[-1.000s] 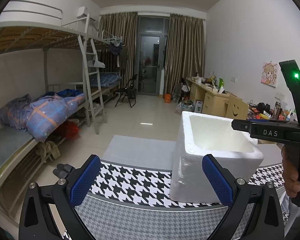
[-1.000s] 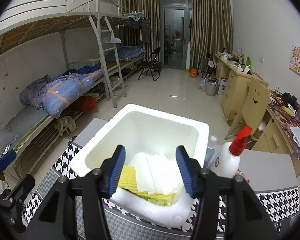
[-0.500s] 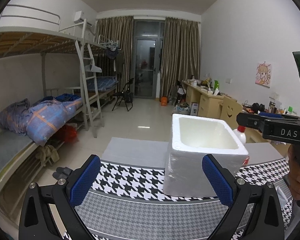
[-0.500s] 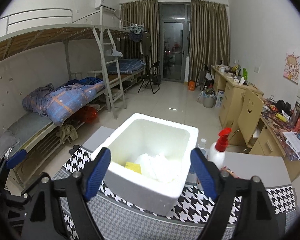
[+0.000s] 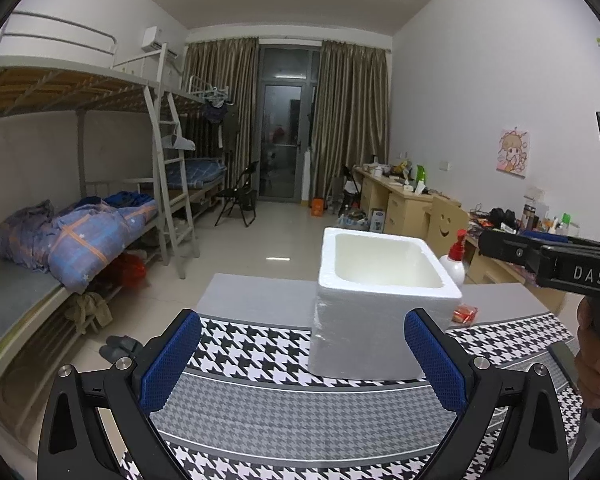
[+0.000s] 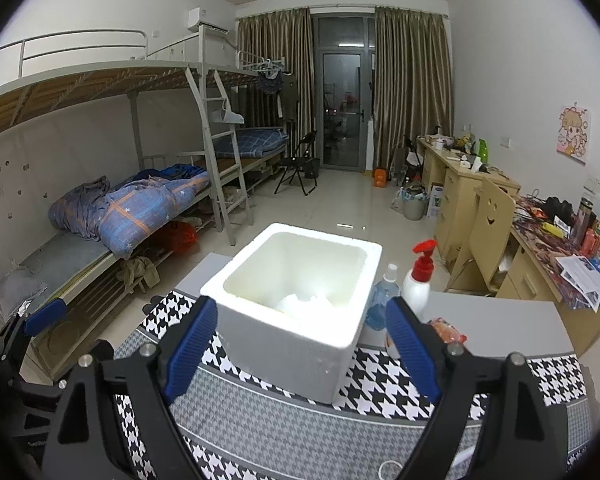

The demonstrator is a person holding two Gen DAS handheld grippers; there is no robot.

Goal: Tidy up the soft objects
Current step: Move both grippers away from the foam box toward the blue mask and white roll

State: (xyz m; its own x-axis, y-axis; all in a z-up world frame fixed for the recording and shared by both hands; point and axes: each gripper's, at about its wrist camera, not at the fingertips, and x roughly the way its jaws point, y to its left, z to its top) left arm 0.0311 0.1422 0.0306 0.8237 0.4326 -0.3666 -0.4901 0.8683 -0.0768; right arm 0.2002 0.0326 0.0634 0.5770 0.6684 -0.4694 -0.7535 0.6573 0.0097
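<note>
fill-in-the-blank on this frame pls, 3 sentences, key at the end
1. The white foam box stands on the ____-patterned cloth.
2. The pump bottle beside the box has a ____ top.
3. Nothing sits between the right tool pads; the white cloths lie ____ the box.

Missing words: houndstooth; red; inside

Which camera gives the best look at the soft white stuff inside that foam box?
The right wrist view: it looks down into the foam box, showing the white cloths at the bottom. The left wrist view shows only the box's walls and rim; its contents are hidden.
</note>
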